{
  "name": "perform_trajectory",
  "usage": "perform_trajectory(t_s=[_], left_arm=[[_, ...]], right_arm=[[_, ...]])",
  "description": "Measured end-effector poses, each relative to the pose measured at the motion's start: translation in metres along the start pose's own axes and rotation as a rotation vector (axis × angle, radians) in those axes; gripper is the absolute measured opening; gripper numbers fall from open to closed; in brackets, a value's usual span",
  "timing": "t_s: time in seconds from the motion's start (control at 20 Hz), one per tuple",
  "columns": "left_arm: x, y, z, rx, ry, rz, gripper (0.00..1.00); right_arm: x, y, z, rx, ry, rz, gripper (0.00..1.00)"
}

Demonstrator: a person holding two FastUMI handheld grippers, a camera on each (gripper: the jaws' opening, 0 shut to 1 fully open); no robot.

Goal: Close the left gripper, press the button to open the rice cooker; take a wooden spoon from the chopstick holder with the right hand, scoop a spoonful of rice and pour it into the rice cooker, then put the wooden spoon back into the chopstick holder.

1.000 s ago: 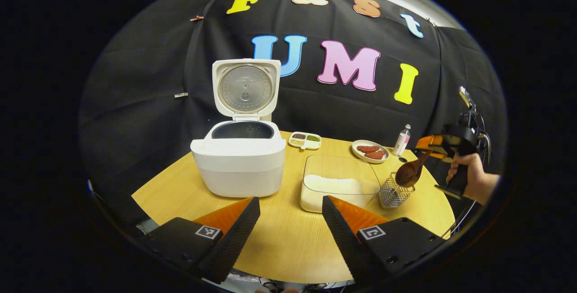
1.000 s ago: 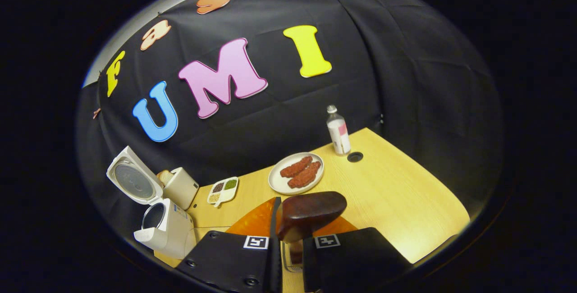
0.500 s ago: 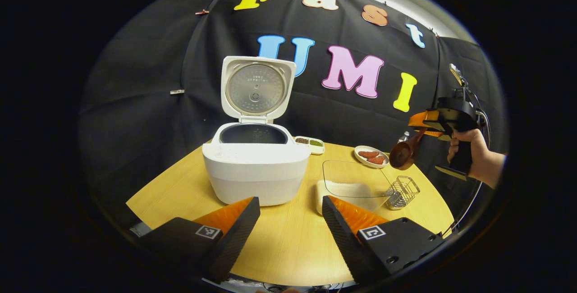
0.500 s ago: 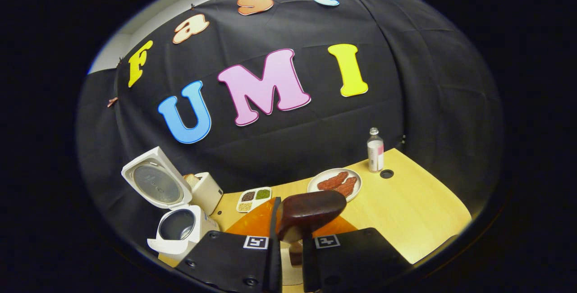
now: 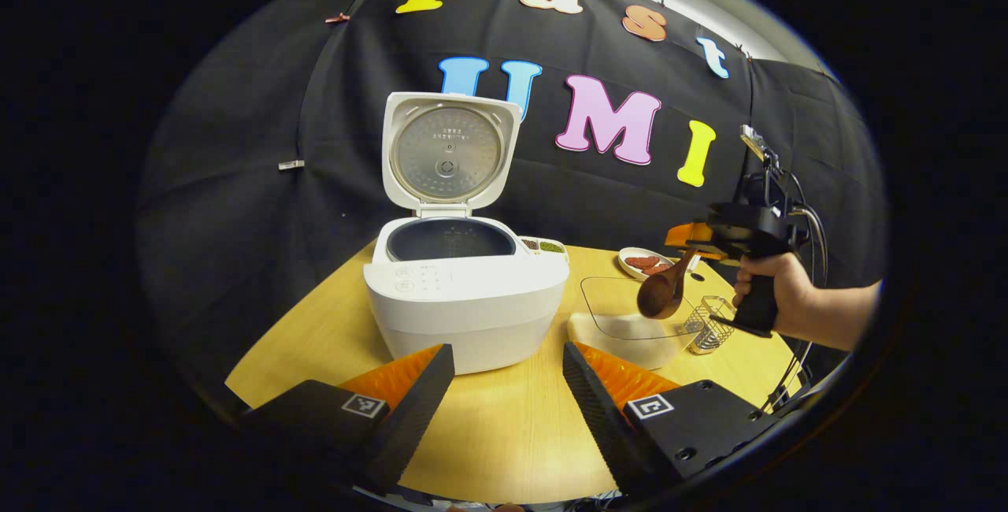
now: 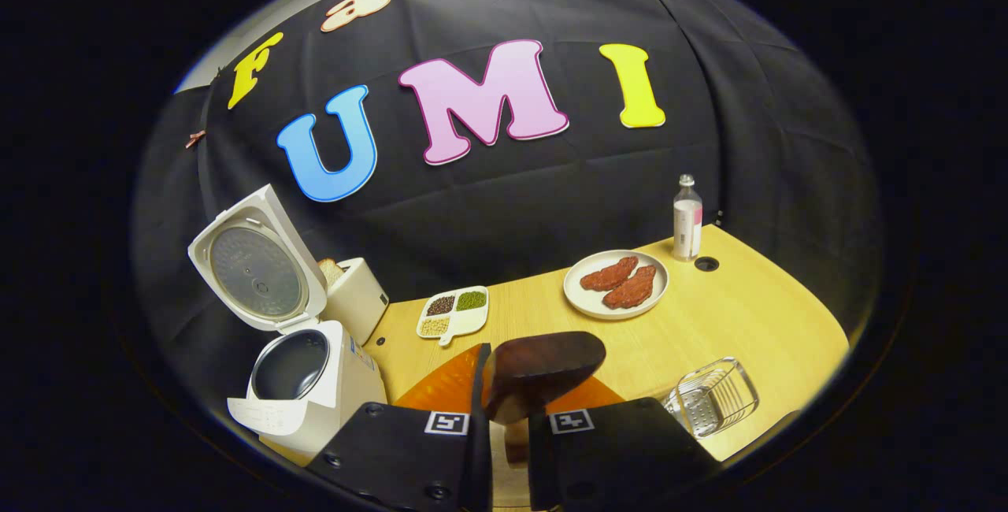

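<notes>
The white rice cooker [image 5: 465, 299] stands on the wooden table with its lid [image 5: 447, 151] raised and its dark inner pot empty. My left gripper [image 5: 504, 386] hovers open in front of it, holding nothing. In the left gripper view a hand holds my right gripper [image 5: 687, 248] over the clear rice container [image 5: 630, 323], shut on the handle of the wooden spoon [image 5: 660, 297], bowl hanging down. The wire chopstick holder [image 5: 709, 324] stands just right of the container. In the right gripper view the wooden spoon [image 6: 543, 366] sticks up between the closed fingers, with the rice cooker [image 6: 303, 386] at left and the chopstick holder [image 6: 713, 395] at right.
A plate of red meat pieces [image 6: 616, 285], a small divided dish of beans [image 6: 453, 313] and a bottle [image 6: 687, 219] sit toward the table's back. A toaster with bread [image 6: 354, 299] stands behind the cooker. A cable hole [image 6: 706, 263] lies near the bottle.
The right gripper lifted the spoon clear of the chopstick holder and carried it left and down over the rice container. The left gripper drew closer to the cooker, staying open.
</notes>
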State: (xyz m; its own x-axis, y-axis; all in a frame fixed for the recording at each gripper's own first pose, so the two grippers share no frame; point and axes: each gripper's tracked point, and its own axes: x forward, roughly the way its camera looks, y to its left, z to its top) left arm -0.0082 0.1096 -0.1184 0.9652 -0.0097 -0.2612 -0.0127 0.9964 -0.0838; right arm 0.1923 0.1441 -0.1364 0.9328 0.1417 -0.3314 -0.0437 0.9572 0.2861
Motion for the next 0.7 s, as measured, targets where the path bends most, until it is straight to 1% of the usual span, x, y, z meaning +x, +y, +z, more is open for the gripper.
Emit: perform_trajectory(t_s=[0.1, 0.25, 0.35, 0.4, 0.45, 0.55, 0.7], left_arm=[[0.007, 0.0, -0.01, -0.027, 0.022, -0.019, 0.96], [0.012, 0.011, -0.023, -0.025, 0.043, 0.001, 0.96], [0.011, 0.019, -0.027, -0.035, 0.047, 0.02, 0.96], [0.008, 0.022, -0.027, -0.045, 0.048, 0.028, 0.95], [0.007, 0.025, -0.028, -0.054, 0.049, 0.034, 0.96], [0.006, 0.031, -0.033, -0.064, 0.059, 0.044, 0.96], [0.004, 0.037, -0.042, -0.064, 0.076, 0.06, 0.96]], right_arm=[[0.009, 0.006, -0.028, 0.002, 0.047, 0.001, 0.22], [0.007, 0.02, -0.064, 0.015, 0.107, 0.023, 0.22], [0.003, 0.026, -0.066, -0.013, 0.08, 0.017, 0.23], [0.001, 0.03, -0.066, -0.013, 0.076, 0.017, 0.18], [-0.002, 0.035, -0.071, -0.003, 0.089, 0.024, 0.23], [-0.008, 0.046, -0.079, 0.036, 0.119, 0.049, 0.22], [-0.014, 0.053, -0.085, 0.096, 0.152, 0.054, 0.23]])
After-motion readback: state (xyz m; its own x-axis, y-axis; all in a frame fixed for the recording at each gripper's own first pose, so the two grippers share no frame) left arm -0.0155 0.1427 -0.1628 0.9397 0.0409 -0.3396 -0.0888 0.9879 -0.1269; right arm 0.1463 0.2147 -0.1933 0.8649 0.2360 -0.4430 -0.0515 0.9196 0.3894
